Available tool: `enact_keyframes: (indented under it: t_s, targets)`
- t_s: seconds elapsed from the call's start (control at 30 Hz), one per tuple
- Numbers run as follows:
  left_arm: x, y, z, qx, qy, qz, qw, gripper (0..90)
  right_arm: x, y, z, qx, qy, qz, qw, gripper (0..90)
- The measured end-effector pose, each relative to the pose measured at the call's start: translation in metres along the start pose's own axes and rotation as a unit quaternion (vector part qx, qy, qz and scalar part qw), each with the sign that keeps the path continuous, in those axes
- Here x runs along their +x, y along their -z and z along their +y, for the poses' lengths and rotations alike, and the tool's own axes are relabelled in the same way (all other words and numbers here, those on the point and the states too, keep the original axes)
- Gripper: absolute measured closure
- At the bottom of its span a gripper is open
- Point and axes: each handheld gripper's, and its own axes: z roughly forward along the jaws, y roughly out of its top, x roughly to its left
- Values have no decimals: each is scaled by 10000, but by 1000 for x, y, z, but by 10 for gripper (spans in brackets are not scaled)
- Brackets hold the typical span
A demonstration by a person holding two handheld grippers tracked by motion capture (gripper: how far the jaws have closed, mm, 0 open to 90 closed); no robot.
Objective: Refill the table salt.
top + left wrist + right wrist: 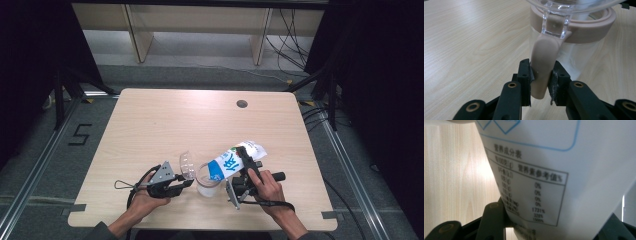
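Observation:
A clear jar (207,182) with a beige rim band (584,27) stands near the table's front edge, its clear hinged lid (187,165) flipped open to the left. My left gripper (186,183) is shut on the jar's beige tab (543,72), a pad pressing each side. My right gripper (246,159) is shut on a white and blue bag (235,161), held tilted with its lower end over the jar's mouth. The bag's printed nutrition table (531,195) faces the right gripper view, between the black fingers (492,220).
The light wooden table (165,120) has a round cable hole (242,104) at the back right. Beyond the far edge stand wooden furniture legs (137,35) and loose cables (290,40) on the floor. Black curtains flank both sides.

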Motion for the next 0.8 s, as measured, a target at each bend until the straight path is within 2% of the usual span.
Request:
enact_keyframes:
  t_s: [0.2, 0.27, 0.33, 0.37, 0.4, 0.5, 0.57, 0.8]
  targets:
    - [0, 0, 0, 5, -8, 10, 10000, 727, -1, 0, 0, -7, 33, -18, 10000, 536]
    - [0, 0, 0, 4, -4, 7, 10000, 727, -6, 0, 1, -71, 384, -80, 9992, 537]
    - [0, 0, 0, 6, -2, 8, 10000, 727, -5, 1, 1, -47, 299, -84, 9995, 538]
    - [0, 0, 0, 5, -5, 9, 10000, 727, -4, 1, 1, -24, 194, -51, 9998, 539]
    - [0, 0, 0, 6, -6, 9, 10000, 727, -1, 1, 0, 57, -12, -14, 10000, 540]
    - [0, 0, 0, 6, -6, 8, 10000, 727, -2, 2, 0, 67, 81, -14, 9999, 542]
    - [0, 0, 0, 5, -3, 6, 10000, 727, -1, 2, 0, 74, 9, -8, 10000, 542]
    - [0, 0, 0, 7, -4, 6, 10000, 727, -2, 2, 0, 29, 81, -35, 10000, 547]
